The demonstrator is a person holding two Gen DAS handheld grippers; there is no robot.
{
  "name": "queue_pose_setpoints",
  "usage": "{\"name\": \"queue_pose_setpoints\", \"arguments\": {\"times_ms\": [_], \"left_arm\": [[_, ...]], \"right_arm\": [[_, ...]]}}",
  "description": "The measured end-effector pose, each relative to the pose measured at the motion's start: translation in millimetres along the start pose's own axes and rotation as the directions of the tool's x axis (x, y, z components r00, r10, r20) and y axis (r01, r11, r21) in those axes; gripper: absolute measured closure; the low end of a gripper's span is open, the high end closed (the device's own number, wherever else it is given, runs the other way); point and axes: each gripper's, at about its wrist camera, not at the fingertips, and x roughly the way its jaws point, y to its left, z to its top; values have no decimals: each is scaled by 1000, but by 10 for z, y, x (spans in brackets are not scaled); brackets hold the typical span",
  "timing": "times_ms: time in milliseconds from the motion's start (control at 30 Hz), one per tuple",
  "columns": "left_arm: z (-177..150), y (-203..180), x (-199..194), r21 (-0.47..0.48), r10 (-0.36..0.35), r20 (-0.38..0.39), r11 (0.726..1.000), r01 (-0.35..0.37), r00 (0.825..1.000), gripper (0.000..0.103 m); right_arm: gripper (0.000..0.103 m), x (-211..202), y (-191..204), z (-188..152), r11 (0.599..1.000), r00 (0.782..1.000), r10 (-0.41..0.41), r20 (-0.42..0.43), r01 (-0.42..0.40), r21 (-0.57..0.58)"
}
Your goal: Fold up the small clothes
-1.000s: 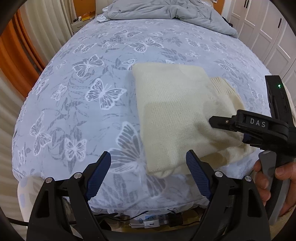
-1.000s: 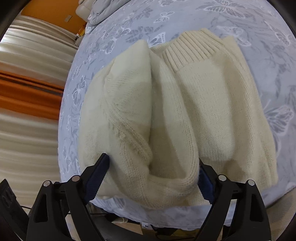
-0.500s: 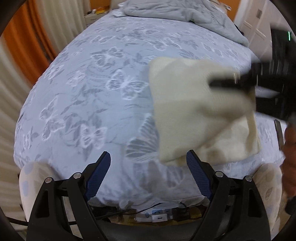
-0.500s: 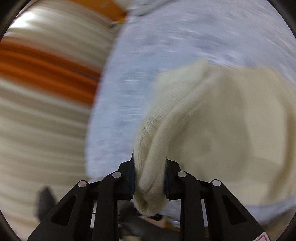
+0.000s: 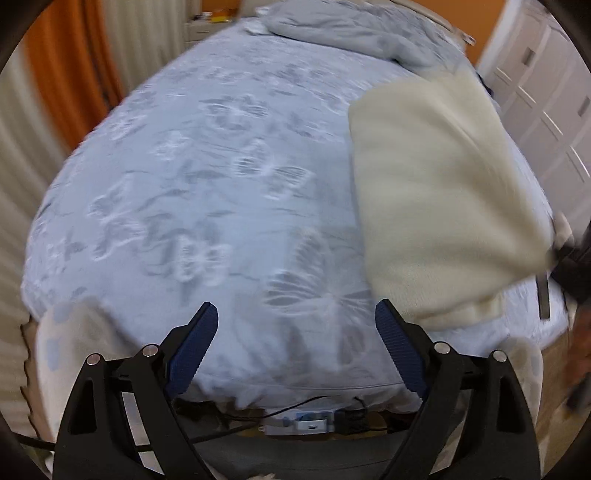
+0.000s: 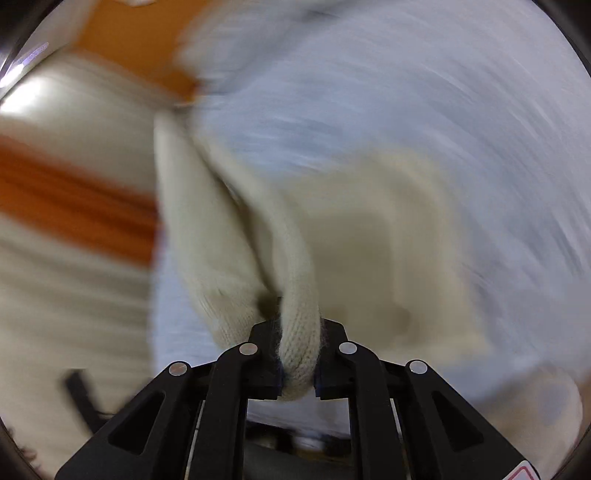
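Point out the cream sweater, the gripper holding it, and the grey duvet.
Cream knitted sweater (image 5: 436,206): left wrist view, middle of the folded body.
Right hand-held gripper (image 6: 298,373): right wrist view, between the fingertips, shut on a sweater fold.
Crumpled grey duvet (image 5: 354,29): left wrist view, its middle.

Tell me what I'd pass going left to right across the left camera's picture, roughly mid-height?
Orange curtain → butterfly bedspread → cream sweater → white cupboard doors.
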Motion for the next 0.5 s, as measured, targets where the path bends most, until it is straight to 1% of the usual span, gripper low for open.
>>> {"name": "queue_pose_setpoints", "arguments": {"times_ms": [33,67,100,133,167,233,300,367,400,433,500], "left_arm": [[16,-143,78,26,-20,-13,999,20,1000,18],[39,-264,145,45,-37,-24,998,38,999,18],[55,-360,196,53,-46,-33,997,48,998,18],[82,-471,257,62,-64,-43,996,67,997,18],[103,-577,307,69,-83,-51,994,86,995,18],[160,-781,404,73,-106,-65,991,111,992,18],[203,-937,481,78,-126,-74,988,131,989,18],[224,-1056,565,94,-123,-84,987,131,989,18],[228,-1112,630,104,-108,-94,988,117,990,18],[224,-1149,671,111,-101,-102,987,113,990,18],[203,-1220,750,132,-82,-112,987,96,990,18]], "right_arm": [[92,114,-243,-67,997,997,-68,-32,68,23],[92,226,-458,-148,990,990,-131,-59,134,53],[91,272,-568,-194,987,989,-135,-68,140,82],[91,260,-626,-211,988,993,-97,-62,104,116],[90,183,-601,-188,990,997,-69,-33,73,123],[85,4,-470,-114,994,997,-74,21,72,82],[84,-166,-301,-21,994,992,-107,65,105,28],[73,-249,-171,81,993,990,-113,87,117,-34],[61,-249,-148,105,992,989,-112,96,117,-50],[57,-249,-167,150,992,990,-101,98,107,-61],[57,-150,-193,217,994,994,-87,61,91,-64]]}}
